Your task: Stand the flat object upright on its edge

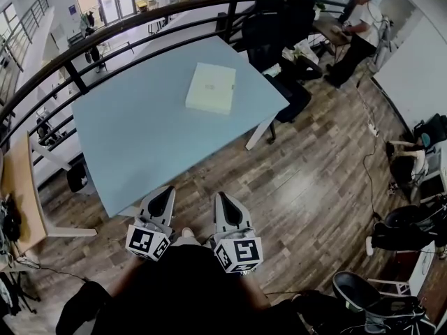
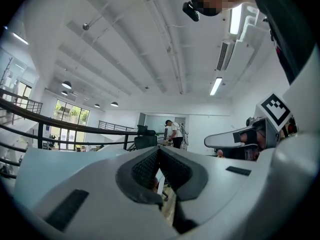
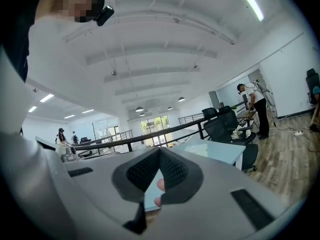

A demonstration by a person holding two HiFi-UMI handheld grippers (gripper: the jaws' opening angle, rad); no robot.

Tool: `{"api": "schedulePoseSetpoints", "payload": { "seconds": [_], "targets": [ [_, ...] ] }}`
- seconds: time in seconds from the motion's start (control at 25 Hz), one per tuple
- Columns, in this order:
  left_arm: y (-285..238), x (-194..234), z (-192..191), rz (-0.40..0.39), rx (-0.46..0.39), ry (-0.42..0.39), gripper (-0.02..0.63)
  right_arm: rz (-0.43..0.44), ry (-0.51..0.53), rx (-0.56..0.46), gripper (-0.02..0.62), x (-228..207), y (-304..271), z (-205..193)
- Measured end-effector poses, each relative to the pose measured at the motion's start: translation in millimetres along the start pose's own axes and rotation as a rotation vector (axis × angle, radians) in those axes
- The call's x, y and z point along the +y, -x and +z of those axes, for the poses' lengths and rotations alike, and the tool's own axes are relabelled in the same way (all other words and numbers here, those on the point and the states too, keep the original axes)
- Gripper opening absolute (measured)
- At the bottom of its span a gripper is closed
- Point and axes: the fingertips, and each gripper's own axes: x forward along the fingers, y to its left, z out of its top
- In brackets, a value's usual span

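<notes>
A flat, cream-white square box (image 1: pixel 210 88) lies on its broad face on the far half of the light blue table (image 1: pixel 140 138). Both grippers are held low by the person's body, short of the table's near corner and far from the box. In the head view my left gripper (image 1: pixel 166 191) and right gripper (image 1: pixel 223 197) stand side by side, tips pointing at the table, jaws together with nothing in them. My left gripper (image 2: pixel 159 152) shows its ribbed pads touching. My right gripper (image 3: pixel 159 152) does too, with the table (image 3: pixel 216 151) beyond. The box is hidden in both gripper views.
A black railing (image 1: pixel 140 21) curves round the table's far and left sides. Black office chairs (image 1: pixel 276 19) stand by its far right corner, and a person (image 1: pixel 360 26) works at a desk beyond. Wooden floor (image 1: pixel 307 180) lies to the right, with cables and more chairs (image 1: pixel 408 225).
</notes>
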Motion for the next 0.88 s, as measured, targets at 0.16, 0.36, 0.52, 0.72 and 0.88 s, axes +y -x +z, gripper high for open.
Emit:
{"api": "schedulePoseSetpoints", "payload": {
  "seconds": [0.16,0.36,0.52,0.72,0.88],
  "targets": [
    [4.2,13.5,-0.3,0.01,-0.033,0.003,0.003,-0.013,0.003,-0.004,0.008,6.1,-7.6,-4.1],
    [7.4,22.2,2.8,0.013,-0.022,-0.018,0.003,-0.035,-0.009,-0.009,0.008,11.6,-15.0,-8.8],
    [7.3,27.4,4.3,-0.003,-0.021,-0.011,0.003,-0.021,-0.032,-0.014,0.008,15.0,-21.1,-7.9],
    [3.0,34.4,1.7,0.015,-0.026,-0.006,0.003,0.01,-0.077,-0.003,0.008,13.5,-25.2,-10.1],
    [-4.1,39.2,-0.8,0.034,-0.021,-0.007,0.003,0.016,-0.103,0.003,0.008,6.4,-32.5,-13.6]
  ]
}}
